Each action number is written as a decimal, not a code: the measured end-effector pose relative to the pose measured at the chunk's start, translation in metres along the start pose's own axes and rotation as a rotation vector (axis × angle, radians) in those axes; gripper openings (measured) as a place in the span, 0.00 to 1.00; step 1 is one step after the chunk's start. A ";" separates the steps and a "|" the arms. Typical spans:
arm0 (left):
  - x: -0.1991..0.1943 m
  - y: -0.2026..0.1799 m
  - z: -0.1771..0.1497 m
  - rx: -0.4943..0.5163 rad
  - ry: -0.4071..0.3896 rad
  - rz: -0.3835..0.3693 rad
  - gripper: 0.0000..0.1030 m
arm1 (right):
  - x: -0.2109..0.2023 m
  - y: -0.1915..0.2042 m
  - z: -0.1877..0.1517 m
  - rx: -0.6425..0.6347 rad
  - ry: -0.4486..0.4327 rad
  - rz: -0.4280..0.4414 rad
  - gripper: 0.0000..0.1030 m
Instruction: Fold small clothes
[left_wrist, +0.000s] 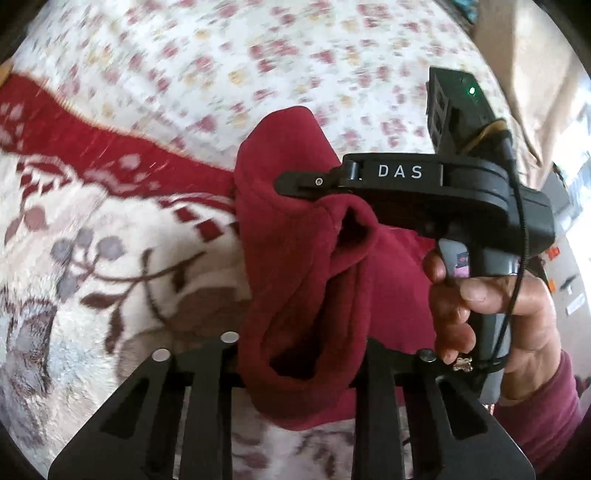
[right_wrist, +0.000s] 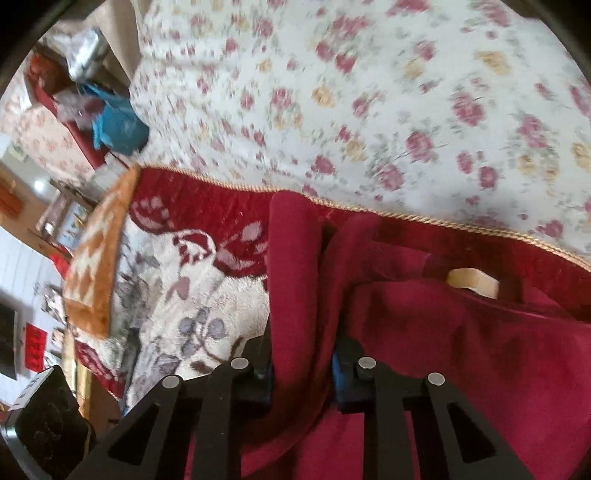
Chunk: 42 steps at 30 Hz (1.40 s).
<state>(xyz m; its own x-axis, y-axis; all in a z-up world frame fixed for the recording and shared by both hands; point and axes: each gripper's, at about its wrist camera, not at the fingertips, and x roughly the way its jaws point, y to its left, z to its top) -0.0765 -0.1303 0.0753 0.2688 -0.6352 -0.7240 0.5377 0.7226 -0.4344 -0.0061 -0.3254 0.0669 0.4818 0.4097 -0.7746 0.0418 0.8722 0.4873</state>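
Observation:
A small dark red fleece garment (left_wrist: 295, 266) hangs bunched between both grippers above the bed. My left gripper (left_wrist: 299, 373) is shut on its lower fold; the cloth hides the fingertips. My right gripper (left_wrist: 314, 182) shows in the left wrist view, marked DAS, shut on the garment's upper edge. In the right wrist view the right gripper (right_wrist: 301, 373) is shut on a fold of the garment (right_wrist: 461, 350), which drapes down to the right. A beige tag (right_wrist: 472, 281) shows inside it.
A cream and red patterned blanket (left_wrist: 92, 258) lies under the garment, with a floral sheet (left_wrist: 240, 55) beyond it. An orange patterned cloth (right_wrist: 96, 258) hangs at the blanket's left edge. Room clutter and a blue bag (right_wrist: 118, 125) are at far left.

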 end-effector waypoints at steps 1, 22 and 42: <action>-0.002 -0.013 0.001 0.017 -0.005 -0.013 0.19 | -0.010 -0.005 -0.002 0.011 -0.018 0.011 0.20; 0.108 -0.182 -0.037 0.284 0.209 -0.063 0.18 | -0.116 -0.210 -0.094 0.397 -0.141 -0.067 0.19; 0.065 -0.102 -0.046 0.287 0.176 0.135 0.62 | -0.148 -0.122 -0.195 0.125 -0.078 -0.242 0.31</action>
<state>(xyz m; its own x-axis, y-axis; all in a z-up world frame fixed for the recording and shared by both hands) -0.1507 -0.2324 0.0481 0.2246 -0.4650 -0.8563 0.7160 0.6749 -0.1787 -0.2527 -0.4402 0.0436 0.5101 0.1676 -0.8436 0.2688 0.9006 0.3415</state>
